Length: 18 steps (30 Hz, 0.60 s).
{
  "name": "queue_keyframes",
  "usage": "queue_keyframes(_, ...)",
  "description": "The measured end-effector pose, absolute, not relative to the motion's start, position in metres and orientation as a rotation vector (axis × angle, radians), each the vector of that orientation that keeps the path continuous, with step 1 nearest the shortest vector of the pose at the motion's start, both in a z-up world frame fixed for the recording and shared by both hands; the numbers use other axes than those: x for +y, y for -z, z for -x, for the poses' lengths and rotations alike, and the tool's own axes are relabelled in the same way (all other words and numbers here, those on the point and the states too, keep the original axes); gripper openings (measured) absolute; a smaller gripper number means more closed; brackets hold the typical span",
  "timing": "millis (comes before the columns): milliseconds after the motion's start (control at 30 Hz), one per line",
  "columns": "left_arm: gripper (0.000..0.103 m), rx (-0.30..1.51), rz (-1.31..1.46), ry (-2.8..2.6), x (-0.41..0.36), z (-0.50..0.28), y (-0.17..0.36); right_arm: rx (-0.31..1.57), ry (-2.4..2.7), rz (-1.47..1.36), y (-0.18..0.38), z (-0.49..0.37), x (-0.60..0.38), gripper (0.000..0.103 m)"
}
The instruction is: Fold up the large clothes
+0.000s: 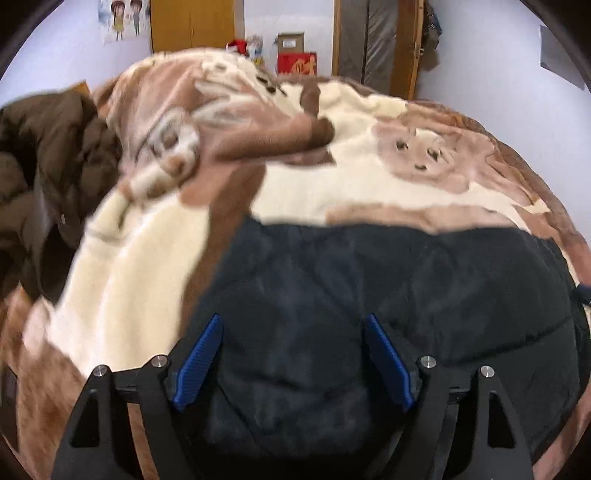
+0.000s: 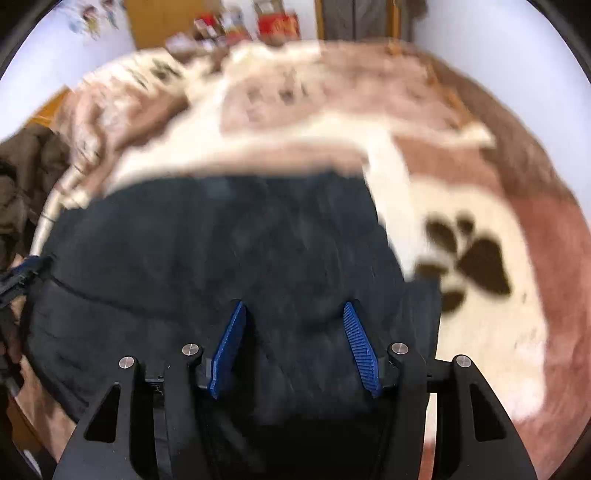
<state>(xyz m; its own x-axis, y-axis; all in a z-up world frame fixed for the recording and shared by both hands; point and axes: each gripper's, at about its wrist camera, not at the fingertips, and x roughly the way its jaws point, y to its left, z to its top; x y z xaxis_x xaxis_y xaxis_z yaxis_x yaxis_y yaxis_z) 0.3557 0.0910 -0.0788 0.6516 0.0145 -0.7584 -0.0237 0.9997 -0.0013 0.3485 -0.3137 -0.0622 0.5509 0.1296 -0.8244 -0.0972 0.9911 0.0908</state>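
Observation:
A large dark navy garment lies spread on a brown and cream animal-print blanket on a bed. My left gripper is open, its blue pads wide apart just over the garment's near left part. In the right wrist view the same garment fills the lower middle, and my right gripper is open over its near right part. Neither gripper holds cloth. The left gripper's tip shows at the garment's left edge. Both views are blurred.
A brown puffy jacket is heaped at the bed's left side, also in the right wrist view. Wooden wardrobe, boxes and a door stand against the far wall. A paw print marks the blanket right of the garment.

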Motion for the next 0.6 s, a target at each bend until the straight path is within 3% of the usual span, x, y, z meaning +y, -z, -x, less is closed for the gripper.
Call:
queue_keyframes(267,0.085,0.955,0.073,-0.073,0.11,-0.4,0.117,1.071,-0.053,-0.068,0.126,-0.396,-0.339,0.061)
queue_keyframes(600,0.084,0.931,0.051,-0.091,0.1,-0.386,0.106,1.039,-0.045,-0.104,0.113,-0.381,-0.341,0.063)
